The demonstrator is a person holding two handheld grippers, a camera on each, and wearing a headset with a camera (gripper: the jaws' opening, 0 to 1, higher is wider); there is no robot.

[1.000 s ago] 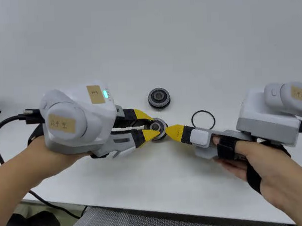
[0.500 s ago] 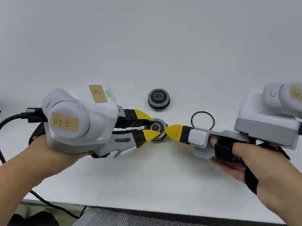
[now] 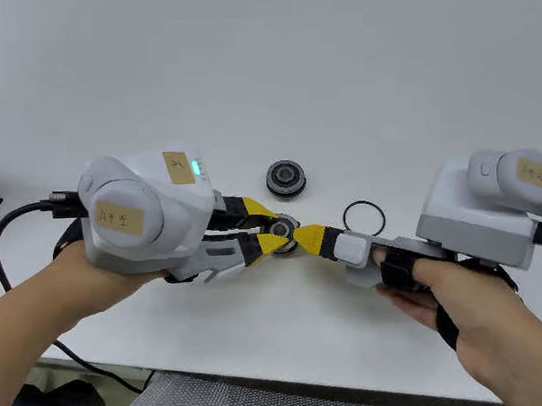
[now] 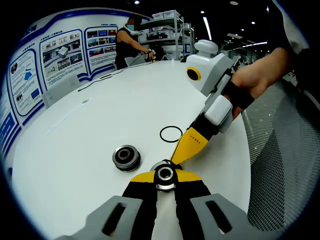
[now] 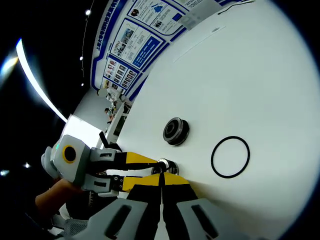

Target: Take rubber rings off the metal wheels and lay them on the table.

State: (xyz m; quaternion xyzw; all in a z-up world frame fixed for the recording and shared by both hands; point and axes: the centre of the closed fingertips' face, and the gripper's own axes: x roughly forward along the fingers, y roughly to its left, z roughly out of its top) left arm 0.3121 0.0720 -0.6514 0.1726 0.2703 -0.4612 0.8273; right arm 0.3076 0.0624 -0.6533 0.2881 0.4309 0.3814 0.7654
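Nearest, the left hand-held gripper (image 3: 274,231) is clenched on a small metal wheel (image 3: 285,229), its yellow-tipped jaws closing on the wheel from both sides in the left gripper view (image 4: 165,176). The person's left hand (image 3: 72,284) wraps its white body, which carries two beige tape labels with handwritten marks that I cannot read, a small green light beside the upper one, and a black cable (image 3: 9,229) at its rear. The right hand-held gripper (image 3: 309,240), held in the right hand (image 3: 450,294), comes in from the opposite side. Its jaws are pressed together, and their yellow tips touch the rim of the held wheel; whether they pinch any rubber there I cannot tell. Its white body bears a beige label too, and the writing is illegible. The held wheel (image 5: 164,164) is just above the white tabletop (image 3: 266,95) and shows a silvery rim and a dark hub. Just beyond the right hand-held gripper's tips a loose black rubber ring (image 3: 364,202) lies flat on the tabletop. Farther back a second metal wheel (image 3: 286,177) sits on the tabletop with a dark band around it, apart from the ring. In the left gripper view, blue and white posters (image 4: 45,65) line the far wall, their text too small to read, and a person (image 4: 127,45) stands beyond the tabletop's far end near shelving.
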